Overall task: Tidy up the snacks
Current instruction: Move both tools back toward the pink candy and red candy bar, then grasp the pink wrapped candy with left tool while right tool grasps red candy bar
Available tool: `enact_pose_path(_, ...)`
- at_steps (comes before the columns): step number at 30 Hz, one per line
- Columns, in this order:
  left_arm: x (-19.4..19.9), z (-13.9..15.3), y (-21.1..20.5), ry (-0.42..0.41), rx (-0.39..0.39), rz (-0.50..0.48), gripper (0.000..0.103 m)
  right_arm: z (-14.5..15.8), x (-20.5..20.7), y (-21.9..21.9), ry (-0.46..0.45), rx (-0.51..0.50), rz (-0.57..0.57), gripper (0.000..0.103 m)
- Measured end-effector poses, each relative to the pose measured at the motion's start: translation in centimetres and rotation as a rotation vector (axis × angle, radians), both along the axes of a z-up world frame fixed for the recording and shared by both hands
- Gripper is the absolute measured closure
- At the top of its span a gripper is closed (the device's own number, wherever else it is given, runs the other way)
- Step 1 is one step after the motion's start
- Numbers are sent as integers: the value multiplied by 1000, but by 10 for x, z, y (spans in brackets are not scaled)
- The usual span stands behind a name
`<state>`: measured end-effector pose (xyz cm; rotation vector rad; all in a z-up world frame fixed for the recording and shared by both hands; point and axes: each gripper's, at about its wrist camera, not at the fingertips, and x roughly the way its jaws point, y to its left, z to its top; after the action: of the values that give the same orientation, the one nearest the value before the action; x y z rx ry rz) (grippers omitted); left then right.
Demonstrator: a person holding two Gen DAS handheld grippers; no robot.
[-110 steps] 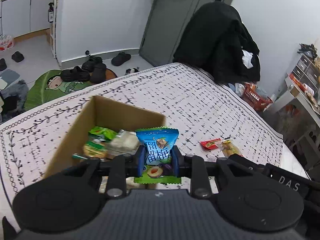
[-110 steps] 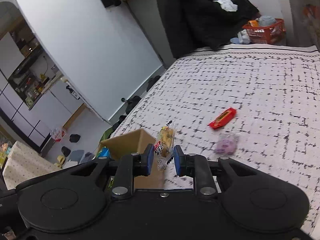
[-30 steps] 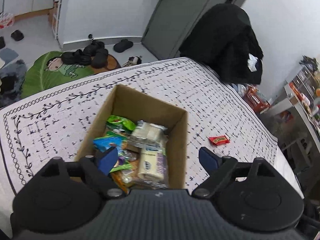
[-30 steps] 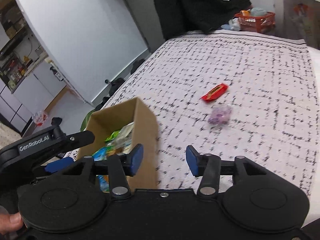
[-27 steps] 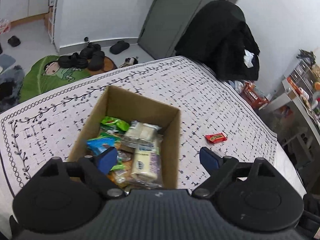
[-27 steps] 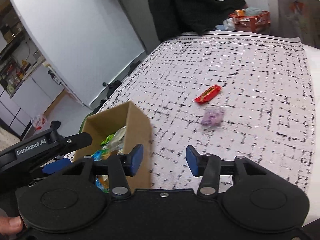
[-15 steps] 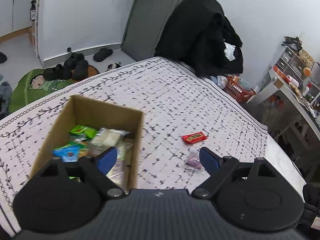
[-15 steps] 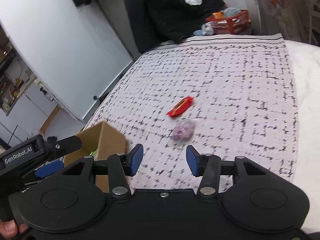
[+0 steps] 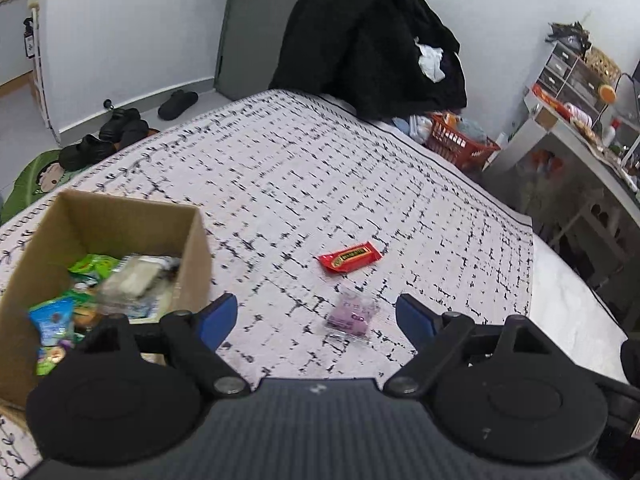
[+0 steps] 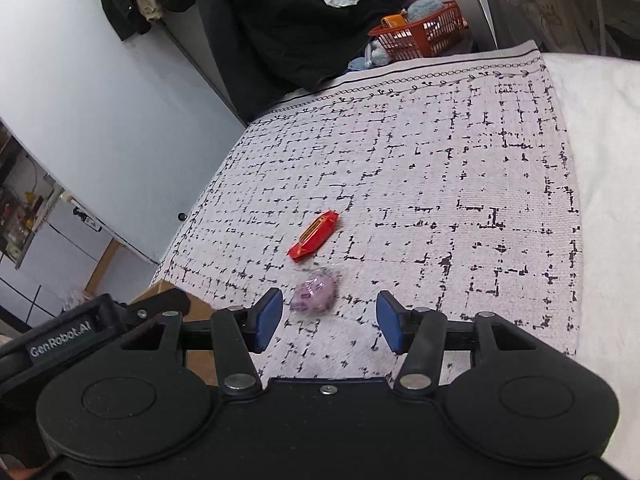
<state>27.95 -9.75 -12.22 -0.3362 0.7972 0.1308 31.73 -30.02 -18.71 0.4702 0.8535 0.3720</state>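
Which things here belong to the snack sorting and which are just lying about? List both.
Belongs to the job:
- open brown cardboard box holding snack packets
- red foil-wrapped bar on the patterned cloth
- small purple snack in clear wrap

Just lying about:
- black coat heap
- orange plastic basket
- black shoes on the floor

Both cams sit right behind their tools, angled down at the patterned bedspread [image 9: 320,168] from close up. Left view catches the cardboard box [image 9: 192,256]; both share the red snack bar [image 10: 314,235] and purple packet [image 9: 352,314].
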Motion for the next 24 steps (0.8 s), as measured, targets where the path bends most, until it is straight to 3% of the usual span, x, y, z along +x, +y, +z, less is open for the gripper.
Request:
enact_pose_path(3, 12, -10, -7, 20, 9, -4, 17, -8, 9, -5, 6, 18, -8, 40)
enact_pose_path(5, 19, -17, -10, 27, 5, -4, 16, -13, 15, -9, 6, 31, -21, 31)
enact_pose_path(7, 26, -24, -11, 41, 1, 3, 14, -19, 20, -13, 4, 41, -43, 16)
enact_pose_path(10, 38, -37, -14, 75, -9, 7, 14, -28, 28, -20, 15, 67, -68, 5)
enact_pose_path(20, 67, -74, -32, 114, 16, -28, 14, -48, 51, -21, 47, 83, -69, 0)
enact_pose_path(24, 76, -85, -34, 117, 33, -33, 16, -53, 61, -16, 49, 61, -54, 7)
